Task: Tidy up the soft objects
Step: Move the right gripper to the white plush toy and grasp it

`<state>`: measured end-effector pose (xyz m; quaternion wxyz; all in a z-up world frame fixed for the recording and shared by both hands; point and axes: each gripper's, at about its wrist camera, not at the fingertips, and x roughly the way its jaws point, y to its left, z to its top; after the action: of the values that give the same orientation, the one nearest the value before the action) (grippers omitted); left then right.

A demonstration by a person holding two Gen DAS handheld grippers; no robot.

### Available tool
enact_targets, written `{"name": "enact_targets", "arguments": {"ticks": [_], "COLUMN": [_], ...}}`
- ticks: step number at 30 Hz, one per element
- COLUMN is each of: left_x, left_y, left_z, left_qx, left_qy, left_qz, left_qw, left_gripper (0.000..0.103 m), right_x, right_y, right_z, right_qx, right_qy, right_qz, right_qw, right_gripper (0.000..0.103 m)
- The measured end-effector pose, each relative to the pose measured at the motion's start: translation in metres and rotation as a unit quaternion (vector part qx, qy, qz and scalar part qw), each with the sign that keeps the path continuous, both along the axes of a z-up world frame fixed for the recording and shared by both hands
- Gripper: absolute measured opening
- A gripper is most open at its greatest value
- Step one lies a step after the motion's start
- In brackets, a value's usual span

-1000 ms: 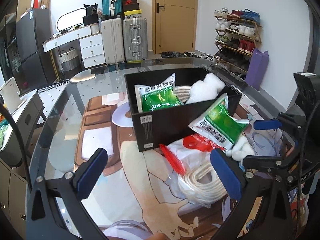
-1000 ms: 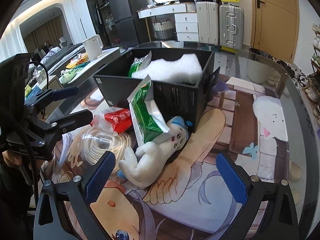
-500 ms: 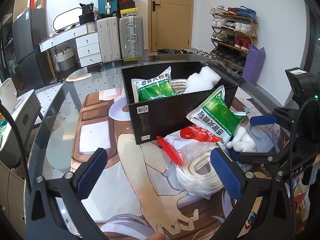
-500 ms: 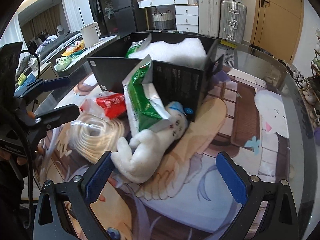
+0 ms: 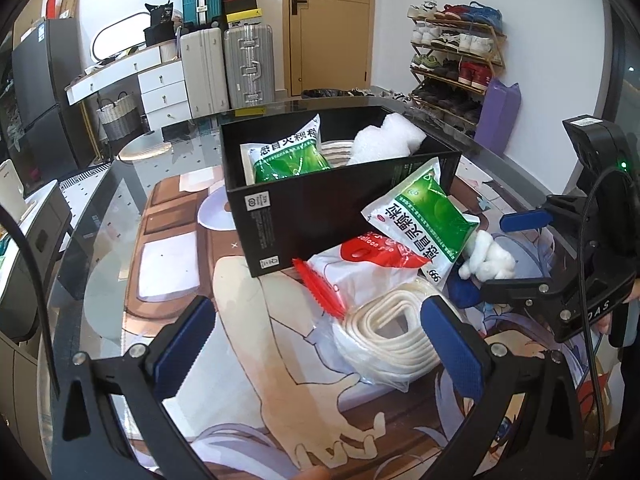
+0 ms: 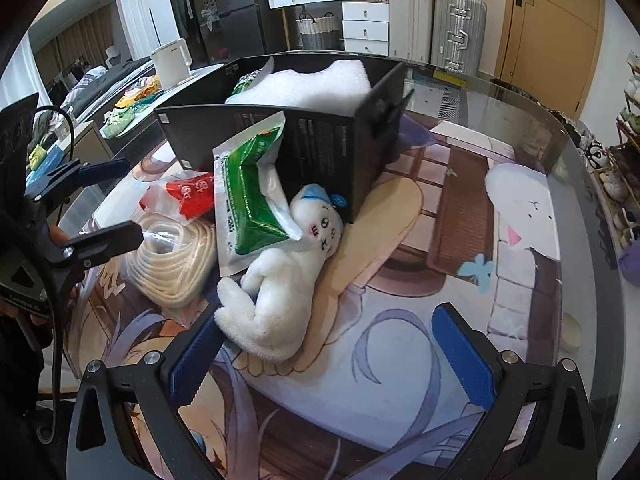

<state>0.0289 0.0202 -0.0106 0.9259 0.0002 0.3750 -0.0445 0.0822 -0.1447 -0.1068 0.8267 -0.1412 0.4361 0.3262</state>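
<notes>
A round glass-topped desk covers a cartoon-printed mat. Behind it, a tan wooden door stands shut in the white wall. Left of the door, two upright ribbed suitcases, one white and one silver, stand side by side, next to a white drawer unit and a woven basket. A wooden shoe rack filled with shoes lines the right wall, a purple bag leaning beside it. A white electric kettle sits on a side counter.
</notes>
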Motion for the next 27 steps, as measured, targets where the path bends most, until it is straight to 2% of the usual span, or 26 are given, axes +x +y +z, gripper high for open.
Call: {"name": "enact_targets", "arguments": {"ticks": [10, 19, 22, 27], "left_x": [0.001, 0.001, 0.001, 0.001], "left_y": [0.001, -0.001, -0.001, -0.001], "left_z": [-0.002, -0.002, -0.002, -0.002], "left_qx": [-0.002, 0.002, 0.002, 0.002], "left_qy": [0.006, 0.007, 0.007, 0.008], "left_qz": [-0.001, -0.003, -0.003, -0.003], "left_qw": [1.0000, 1.0000, 1.0000, 1.0000], "left_gripper": [0.103, 0.103, 0.103, 0.103], "right_x": [0.000, -0.011, -0.012, -0.017], "right_y": [0.006, 0.016, 0.017, 0.019], "right_z": [0.000, 0.005, 0.005, 0.003], "right_qx": [0.022, 0.029, 0.031, 0.028], "right_qy": [-0.010, -0.033, -0.030, -0.028], "right_qz": [-0.008, 0.029, 0.037, 0.055], "right_qw": [1.000, 0.999, 0.998, 0.998], "right_gripper": [0.101, 0.070, 0.064, 0.045]}}
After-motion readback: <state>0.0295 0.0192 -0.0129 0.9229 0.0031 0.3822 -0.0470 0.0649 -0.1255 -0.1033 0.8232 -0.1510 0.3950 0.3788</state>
